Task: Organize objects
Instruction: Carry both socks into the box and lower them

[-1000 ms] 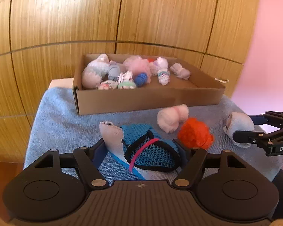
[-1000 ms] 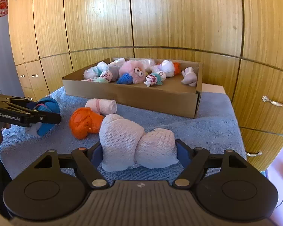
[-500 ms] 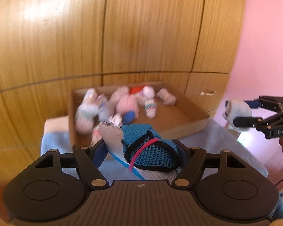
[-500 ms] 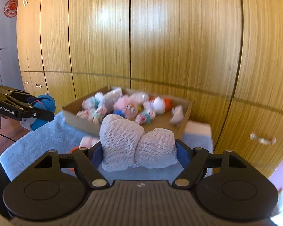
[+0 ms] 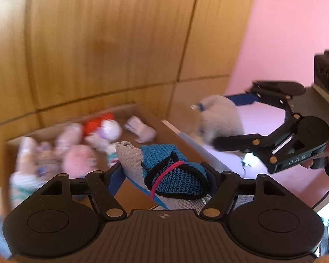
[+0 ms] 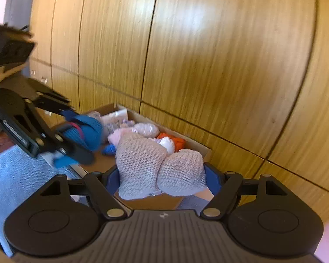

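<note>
Cardboard box, open-topped, heaped with rolled socks: pink, white, orange, blue. Nearer and lower in both views than a second ago. Left hand-held gripper clamped on a blue mesh-knit sock; right hand-held gripper pinching a pale knit bundle; both carried above the box.

Left hand-held gripper: matt black plastic, ribbed housing, small metal rivets. Blue sock bundle: open mesh knit, soft cloth, black trim. Pale sock bundle: coarse, nubbly knit, matt. Cardboard box: plain brown paperboard, dull. Cupboard doors: wood-grain veneer, smooth, satin sheen. Desk cover: blue-grey woven cloth, rough-textured.
</note>
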Demonstrator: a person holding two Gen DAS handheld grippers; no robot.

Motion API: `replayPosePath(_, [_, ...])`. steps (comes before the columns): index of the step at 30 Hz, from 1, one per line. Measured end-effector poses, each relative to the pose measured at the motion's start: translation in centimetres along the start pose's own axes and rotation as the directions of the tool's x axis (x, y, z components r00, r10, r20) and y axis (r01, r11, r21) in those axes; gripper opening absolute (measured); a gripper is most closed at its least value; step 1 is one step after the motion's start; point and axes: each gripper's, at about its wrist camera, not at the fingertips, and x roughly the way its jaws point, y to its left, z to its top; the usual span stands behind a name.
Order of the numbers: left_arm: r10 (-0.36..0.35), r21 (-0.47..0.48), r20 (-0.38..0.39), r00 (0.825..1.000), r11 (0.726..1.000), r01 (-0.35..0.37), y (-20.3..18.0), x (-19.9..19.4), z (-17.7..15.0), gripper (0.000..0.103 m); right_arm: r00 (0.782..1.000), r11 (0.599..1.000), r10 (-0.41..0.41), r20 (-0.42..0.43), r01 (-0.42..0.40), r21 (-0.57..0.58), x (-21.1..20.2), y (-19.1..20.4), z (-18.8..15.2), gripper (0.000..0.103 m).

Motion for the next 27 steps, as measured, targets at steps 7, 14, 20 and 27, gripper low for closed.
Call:
replayPosePath(7, [-0.026,0.038,-0.115,0.993,0.999,0.030,1.0,6.5,0.1,0.076,0.997,0.998,0.023,-0.068,-0.027,-0.060,3.7,-0.7,-0.1,0.073])
replayPosePath(14, [0.086,0.116,-0.142,0.986,0.991,-0.069,3.0,9.6,0.3,0.077,0.993,0.995,0.049,-0.106,-0.058,-0.085,6.4,-1.1,0.4,0.073])
replayPosePath(20, [0.174,0.204,-0.129,0.976,0.968,-0.145,3.6,10.4,0.1,0.078,0.985,0.982,0.079,-0.152,-0.103,-0.156,8.8,-0.8,-0.1,0.073])
replayPosePath(27, [0.229,0.189,-0.147,0.962,0.961,-0.200,3.9,10.9,0.0,0.078,0.978,0.975,0.062,-0.201,-0.102,-0.200,12.4,-0.5,-0.2,0.073])
